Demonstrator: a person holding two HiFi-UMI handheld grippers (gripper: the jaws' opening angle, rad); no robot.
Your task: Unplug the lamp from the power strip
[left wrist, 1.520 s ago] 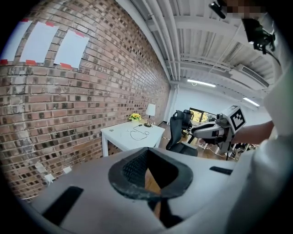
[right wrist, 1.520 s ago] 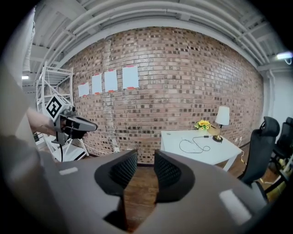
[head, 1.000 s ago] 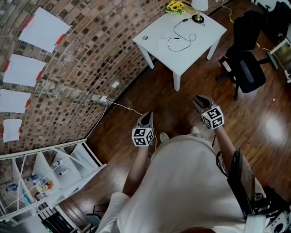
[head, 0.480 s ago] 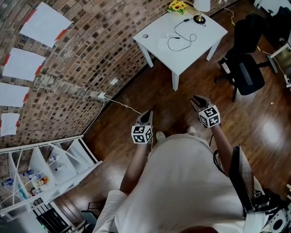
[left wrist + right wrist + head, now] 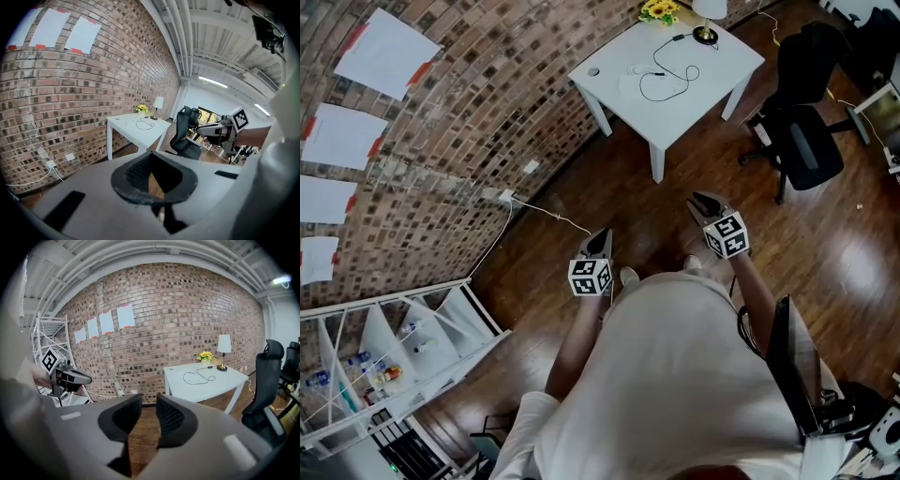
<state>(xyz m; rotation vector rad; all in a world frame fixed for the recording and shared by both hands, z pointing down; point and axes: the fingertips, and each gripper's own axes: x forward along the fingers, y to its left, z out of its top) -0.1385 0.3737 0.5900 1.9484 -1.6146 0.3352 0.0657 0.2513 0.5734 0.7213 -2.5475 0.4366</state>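
Fingers, left gripper (image 5: pixel 152 154): tips together, only a wedge of floor showing behind them, nothing held.
Fingers, right gripper (image 5: pixel 149 398): narrow gap, just closed a little, nothing between, bare wood floor (image 5: pixel 581 202) visible through it.
Place of both: lower middle of the head view, in the air above the floor, pointing toward the upper right, well apart from the worktop (image 5: pixel 694 103).
Task's thing: lamp (image 5: pixel 709 11) upright at the far edge of the white worktop, top right of the head view, beside yellow flowers (image 5: pixel 659 11).
Cord (image 5: pixel 667 86): black, running from the lamp's base into loose loops on the worktop, its far end near a small white thing (image 5: pixel 636 69).
Power strip: not made out; plug end too small to tell whether seated or free.
Stage, as a judgement: fits a stand-off ahead of a reach for the plug, and equally one with the plug already out.
Good handling of a plug, as a judgement: grip on the plug's body, never on the cord; pull straight along the prongs; other fingers steadying the strip against sliding.
Risk: loops snagging and tugging the light lamp over; office chair (image 5: pixel 806 141) close to the worktop's right side.
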